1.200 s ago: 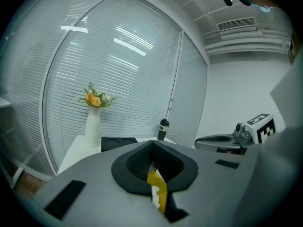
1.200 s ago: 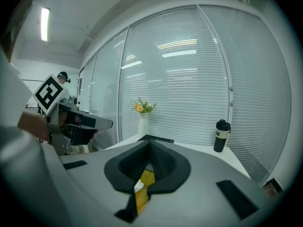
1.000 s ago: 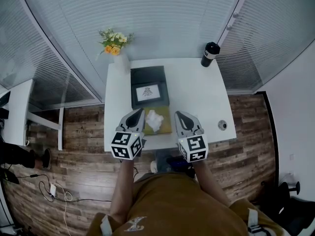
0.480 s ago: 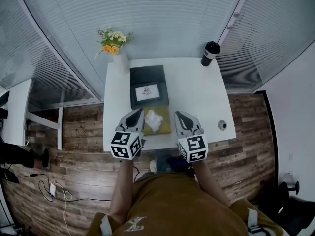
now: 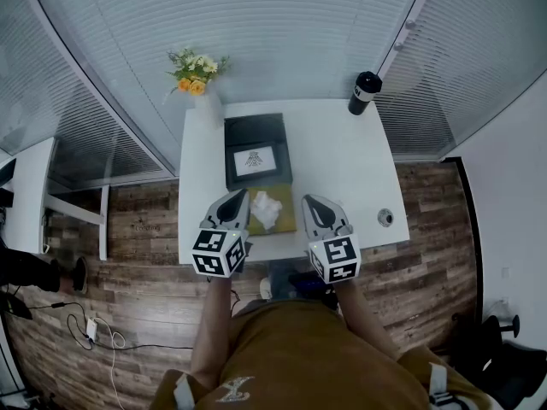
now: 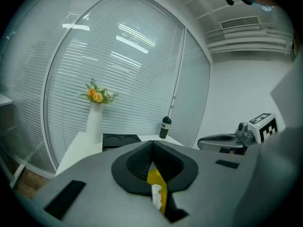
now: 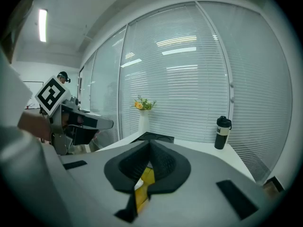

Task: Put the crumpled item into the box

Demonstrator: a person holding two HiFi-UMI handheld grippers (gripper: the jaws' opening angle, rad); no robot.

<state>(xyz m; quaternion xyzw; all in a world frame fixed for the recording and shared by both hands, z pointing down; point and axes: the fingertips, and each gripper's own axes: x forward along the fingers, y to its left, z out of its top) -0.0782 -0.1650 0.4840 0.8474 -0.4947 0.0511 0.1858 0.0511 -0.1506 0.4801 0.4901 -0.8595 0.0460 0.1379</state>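
Both tools are shut and empty: the left tool (image 5: 240, 196) shows its dark pads meeting at the tip in its own view (image 6: 151, 145), and the right tool (image 5: 309, 202) shows the same (image 7: 150, 145). Through the slit below the left pads I see only a sliver of yellow and white from the surface underneath.

The crumpled white paper wad (image 5: 267, 208) lies outside the black rectangular box (image 5: 256, 150). It sits on an olive-yellow pad (image 5: 286, 222) at the near edge of the white bench (image 5: 342, 169), between the two tools. From the head view it is just beside the left tool's inner flank and further from the right one, so I judge the left tool nearer.

The wad has no clear long axis. The box lies straight beyond it, away from me, with its long side running the same way and its near end just past the pad. Any carry would therefore go forward, not sideways. Whichever tool takes the wad must open its jaws before closing on it.
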